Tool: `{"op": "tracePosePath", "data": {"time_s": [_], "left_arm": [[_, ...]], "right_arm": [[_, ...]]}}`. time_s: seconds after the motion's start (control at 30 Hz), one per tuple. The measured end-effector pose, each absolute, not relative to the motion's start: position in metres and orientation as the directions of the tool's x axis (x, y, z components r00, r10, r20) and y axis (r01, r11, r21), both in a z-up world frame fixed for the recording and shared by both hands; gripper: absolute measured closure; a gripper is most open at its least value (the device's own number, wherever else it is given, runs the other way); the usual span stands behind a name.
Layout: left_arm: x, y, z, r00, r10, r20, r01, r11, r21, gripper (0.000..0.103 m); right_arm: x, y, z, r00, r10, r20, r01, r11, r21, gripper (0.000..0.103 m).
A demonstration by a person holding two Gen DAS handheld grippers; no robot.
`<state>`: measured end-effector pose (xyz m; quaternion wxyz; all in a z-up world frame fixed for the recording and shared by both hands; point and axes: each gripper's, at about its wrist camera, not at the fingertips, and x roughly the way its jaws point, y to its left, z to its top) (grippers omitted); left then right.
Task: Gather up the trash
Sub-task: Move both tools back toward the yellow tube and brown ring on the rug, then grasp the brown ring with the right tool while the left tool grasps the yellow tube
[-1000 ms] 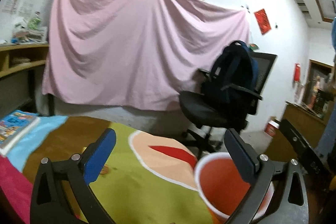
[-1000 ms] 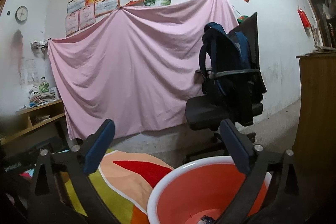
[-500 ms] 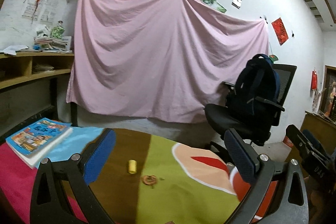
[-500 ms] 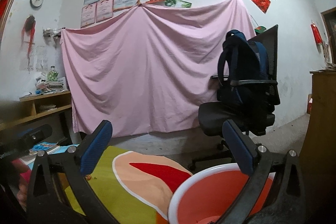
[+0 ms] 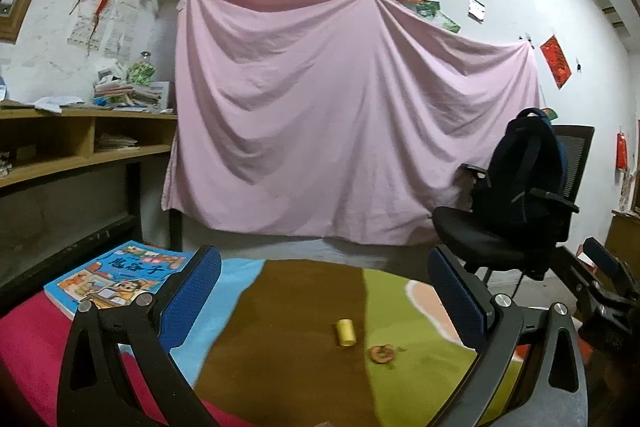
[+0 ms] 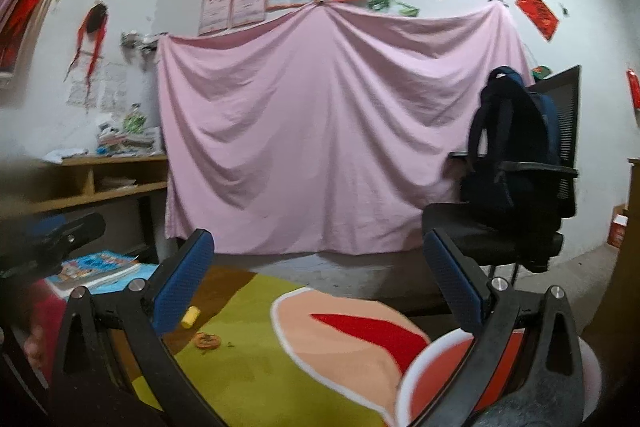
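the left gripper (image 5: 322,291) is spread wide with nothing between its blue pads, hovering over a counter (image 5: 288,307) covered by a cloth of pink, light blue, brown and green patches. in the lower middle of the left wrist view, between the two fingers, a small yellow cylinder (image 5: 345,332) lies on the brown patch, and just to its right a small brownish orange scrap (image 5: 382,353) sits on the edge of the green patch, close to the cylinder but not touching it. a children's book (image 5: 120,277) rests at the lower left of that frame, behind the left finger. the right gripper (image 6: 318,277) is also wide apart and empty; part of it shows at the right edge of the left wrist view. in the right wrist view the cylinder and scrap sit at the lower left, just beside the left finger, while an orange bucket with a white rim (image 6: 424,383) fills the lower right corner, partly behind the right finger. a pink sheet (image 5: 344,131) hangs across the middle of the wall, and a black office chair (image 5: 500,239) carrying a dark backpack (image 5: 520,179) stands at the right
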<state>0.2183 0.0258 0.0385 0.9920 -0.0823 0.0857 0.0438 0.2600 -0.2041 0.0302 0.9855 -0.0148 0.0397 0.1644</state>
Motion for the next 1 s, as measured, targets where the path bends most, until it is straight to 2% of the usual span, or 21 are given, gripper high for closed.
{"op": "tracePosePath", "data": {"time_s": [0.27,0.4,0.5,0.57,0.67,0.73,0.83,1.0], "left_arm": [[0.237,0.058,0.024,0.962,0.089,-0.258,-0.141,0.972,-0.190,0.002],[0.251,0.067,0.017,0.937,0.074,-0.341,-0.148,0.969,-0.197,0.002],[0.262,0.071,0.011,0.911,0.053,-0.408,-0.151,0.966,-0.211,0.003],[0.269,0.072,0.007,0.894,0.035,-0.446,-0.148,0.964,-0.220,0.003],[0.277,0.071,0.000,0.870,0.018,-0.493,-0.144,0.965,-0.219,0.013],[0.282,0.071,-0.003,0.854,-0.009,-0.520,-0.128,0.966,-0.226,0.027],[0.292,0.069,-0.010,0.824,-0.055,-0.564,-0.102,0.965,-0.243,0.044],[0.303,0.062,-0.018,0.784,-0.127,-0.607,-0.056,0.960,-0.274,0.058]], "right_arm": [[0.286,-0.163,0.013,0.891,0.412,-0.193,-0.430,0.900,-0.065,0.000],[0.305,-0.142,0.000,0.840,0.444,-0.312,-0.488,0.869,-0.078,0.000],[0.325,-0.125,-0.016,0.757,0.472,-0.452,-0.552,0.832,-0.056,0.000],[0.336,-0.119,-0.026,0.707,0.484,-0.516,-0.582,0.813,-0.034,0.007],[0.346,-0.109,-0.040,0.635,0.500,-0.589,-0.623,0.782,-0.007,0.019],[0.350,-0.103,-0.046,0.594,0.507,-0.625,-0.646,0.763,0.005,0.021],[0.355,-0.096,-0.055,0.545,0.507,-0.668,-0.673,0.739,0.012,0.027],[0.357,-0.082,-0.063,0.506,0.475,-0.720,-0.688,0.725,-0.005,0.034]]}}
